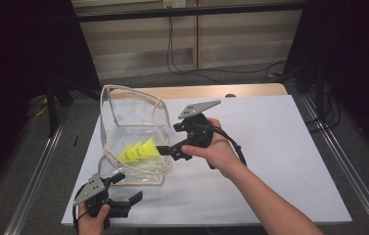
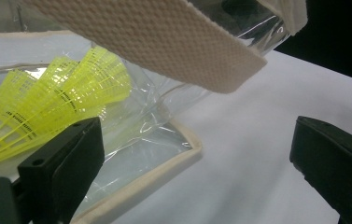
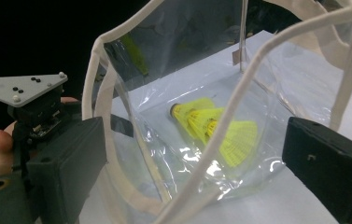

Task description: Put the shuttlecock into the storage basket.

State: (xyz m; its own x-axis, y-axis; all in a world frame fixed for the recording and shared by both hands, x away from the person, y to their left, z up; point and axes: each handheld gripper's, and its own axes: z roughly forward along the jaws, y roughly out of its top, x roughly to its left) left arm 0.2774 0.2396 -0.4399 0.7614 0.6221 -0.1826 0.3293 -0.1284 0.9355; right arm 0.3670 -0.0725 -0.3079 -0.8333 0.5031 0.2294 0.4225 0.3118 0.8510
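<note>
The left claw (image 1: 126,188) sits wide open with nothing in it, just in front of the clear bag (image 1: 133,134) on the bench (image 1: 270,147). Inside the bag lie yellow shuttlecocks (image 1: 140,151). The right claw (image 1: 165,151), wide open too, is beside the bag's right wall, close to the shuttlecocks.

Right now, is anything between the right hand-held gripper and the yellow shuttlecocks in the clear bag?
Yes. The right hand-held gripper, jaws open and empty, sits outside the clear bag. The bag's transparent side wall and a cream strap cross in front of the yellow shuttlecocks, which lie nested on the bag's floor.
</note>
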